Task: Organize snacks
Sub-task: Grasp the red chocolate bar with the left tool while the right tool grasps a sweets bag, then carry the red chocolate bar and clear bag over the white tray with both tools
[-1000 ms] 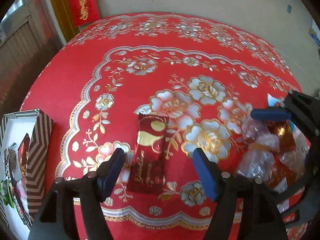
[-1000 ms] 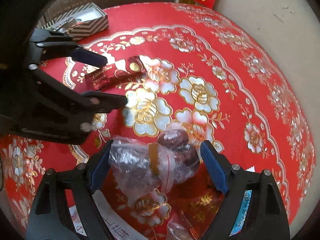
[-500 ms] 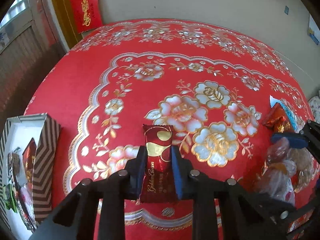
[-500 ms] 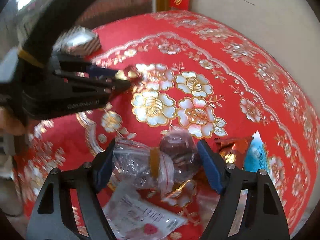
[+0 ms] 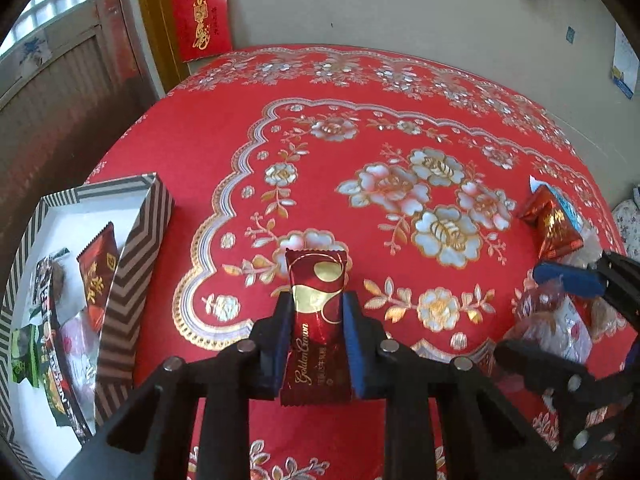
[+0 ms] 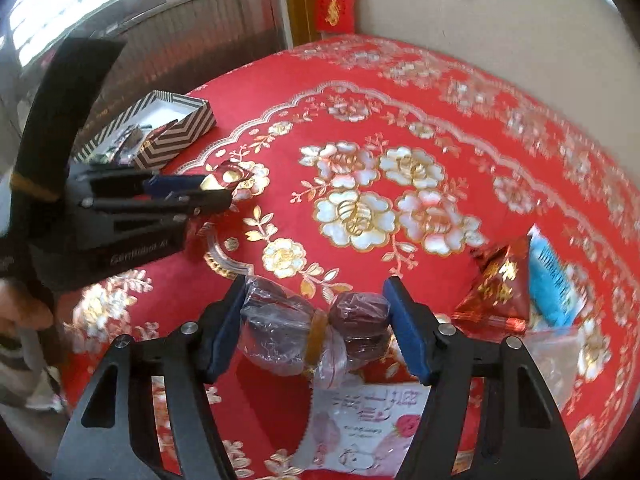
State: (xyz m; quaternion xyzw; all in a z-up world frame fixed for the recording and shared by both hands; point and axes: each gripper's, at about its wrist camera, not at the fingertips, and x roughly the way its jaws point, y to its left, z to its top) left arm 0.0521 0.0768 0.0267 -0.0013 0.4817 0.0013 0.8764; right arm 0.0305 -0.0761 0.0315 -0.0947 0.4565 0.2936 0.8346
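Over tablecloth | left tool [image 5: 316, 334] now clamps, apparently lifts, red wrapper [image 5: 318, 320]

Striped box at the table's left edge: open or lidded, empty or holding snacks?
Open, no lid on it. The striped box holds several snack packets on its white floor.

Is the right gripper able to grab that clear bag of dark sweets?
Probably yes: the bag already sits between the closing right gripper fingers, with nothing in the way.

Striped box [image 5: 132, 264] cut by left edge; white packet [image 6: 360, 432] print unreadable.
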